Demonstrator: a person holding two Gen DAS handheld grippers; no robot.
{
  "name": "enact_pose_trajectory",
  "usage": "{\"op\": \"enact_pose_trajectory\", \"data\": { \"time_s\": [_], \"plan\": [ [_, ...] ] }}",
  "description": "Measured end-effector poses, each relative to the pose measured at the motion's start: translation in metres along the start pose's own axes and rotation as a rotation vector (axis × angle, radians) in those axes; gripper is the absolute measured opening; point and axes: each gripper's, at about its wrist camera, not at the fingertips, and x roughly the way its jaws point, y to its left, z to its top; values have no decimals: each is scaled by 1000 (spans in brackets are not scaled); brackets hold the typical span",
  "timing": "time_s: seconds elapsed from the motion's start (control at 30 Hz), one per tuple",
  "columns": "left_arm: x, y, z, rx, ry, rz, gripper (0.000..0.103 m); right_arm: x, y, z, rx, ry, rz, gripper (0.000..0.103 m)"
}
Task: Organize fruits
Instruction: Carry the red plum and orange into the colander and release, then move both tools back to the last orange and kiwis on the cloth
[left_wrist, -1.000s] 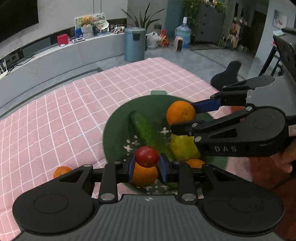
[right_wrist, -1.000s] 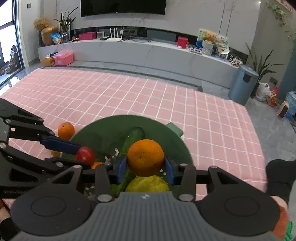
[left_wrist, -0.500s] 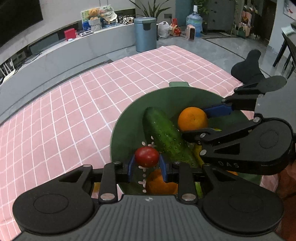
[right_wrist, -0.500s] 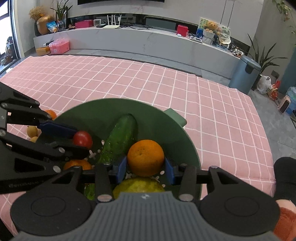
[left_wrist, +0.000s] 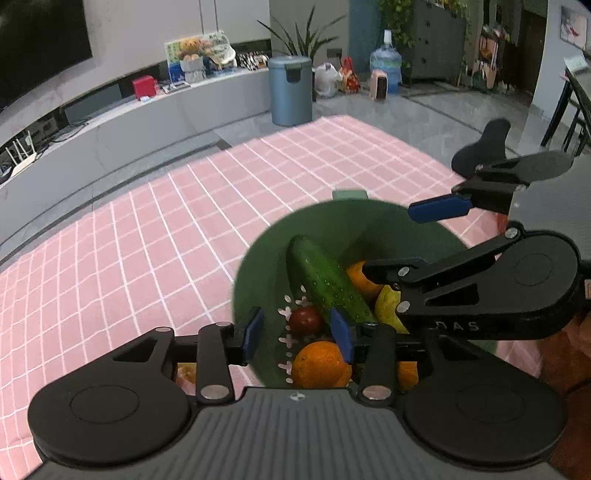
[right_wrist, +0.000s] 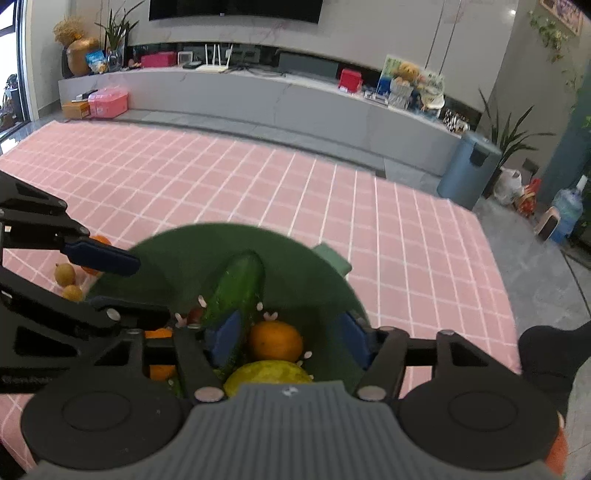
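Note:
A green bowl (left_wrist: 369, 218) (right_wrist: 295, 251) stands on the pink checked cloth. In it lie a cucumber (left_wrist: 325, 280) (right_wrist: 240, 284), a red tomato (left_wrist: 304, 320), oranges (left_wrist: 319, 365) (right_wrist: 275, 341) and a yellow-green fruit (right_wrist: 266, 373). My left gripper (left_wrist: 297, 334) is open above the bowl's near edge, with the tomato lying loose below it. My right gripper (right_wrist: 288, 338) is open above the bowl, with an orange lying below between its fingers. Each gripper shows in the other's view.
An orange (right_wrist: 98, 242) and two small yellow fruits (right_wrist: 64, 273) lie on the cloth left of the bowl. Beyond the cloth's far edge stand a grey bench and a blue bin (left_wrist: 291, 90). A person's hand (right_wrist: 546, 354) is at the right.
Both grippers have opened. The tomato has dropped from the left gripper and the orange from the right gripper into the bowl. Both grippers have lifted a little.

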Motion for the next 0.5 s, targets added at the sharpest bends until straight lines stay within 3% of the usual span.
{"op": "enact_pose_trajectory", "data": {
  "time_s": [0.13, 0.5],
  "plan": [
    [-23, 8, -4, -30, -31, 16, 57, -19, 9, 4, -1, -45, -9, 63],
    [-68, 50, -28, -102, -73, 52, 57, -46, 57, 19, -82, -135, 66, 63]
  ]
}}
